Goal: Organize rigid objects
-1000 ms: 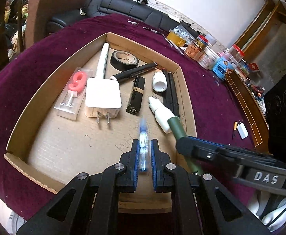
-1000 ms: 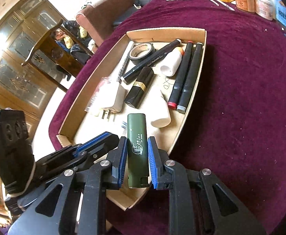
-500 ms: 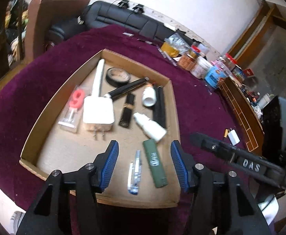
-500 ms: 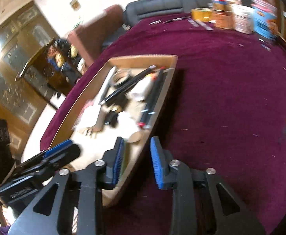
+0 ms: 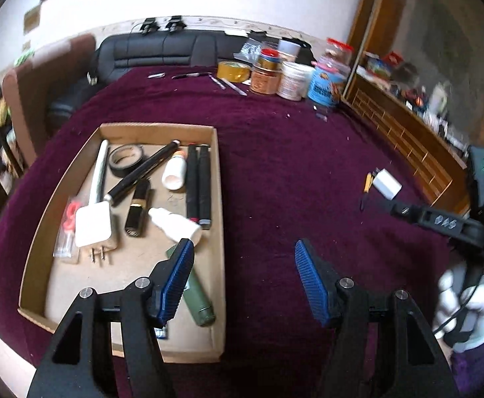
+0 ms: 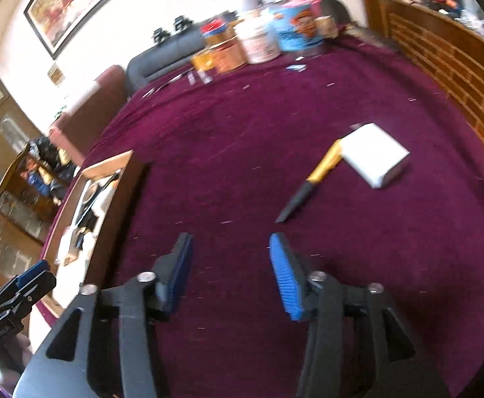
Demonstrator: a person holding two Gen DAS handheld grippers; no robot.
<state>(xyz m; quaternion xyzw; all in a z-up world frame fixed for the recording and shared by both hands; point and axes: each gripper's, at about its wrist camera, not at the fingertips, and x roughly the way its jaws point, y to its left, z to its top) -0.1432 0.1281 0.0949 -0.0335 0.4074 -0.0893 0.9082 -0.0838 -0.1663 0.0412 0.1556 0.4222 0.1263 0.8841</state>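
Note:
A cardboard tray [image 5: 220,199] on the maroon cloth holds several items: a green lighter [image 5: 198,295], a white charger [image 5: 93,222], a black tape roll [image 5: 125,161], two black markers [image 5: 198,185], a lipstick [image 5: 138,207] and a white bottle [image 5: 175,225]. My left gripper [image 5: 245,282] is open and empty above the tray's right edge. My right gripper [image 6: 230,275] is open and empty over bare cloth. Ahead of it lie a white adapter [image 6: 374,159] and a gold-and-black pen [image 6: 311,185]; both also show in the left wrist view, the adapter [image 5: 386,184] and the pen [image 5: 367,185].
Jars, tubs and a yellow tape roll [image 5: 233,71] stand at the table's far edge, with pens [image 5: 192,74] beside them. A wooden cabinet [image 5: 407,132] runs along the right. A black sofa [image 5: 162,49] and a brown chair [image 5: 26,93] stand beyond the table.
Both grippers opened and let go: the blue-capped item and the green lighter now lie in the tray. Both grippers pulled back and swung right; the right one now faces the adapter and pen.

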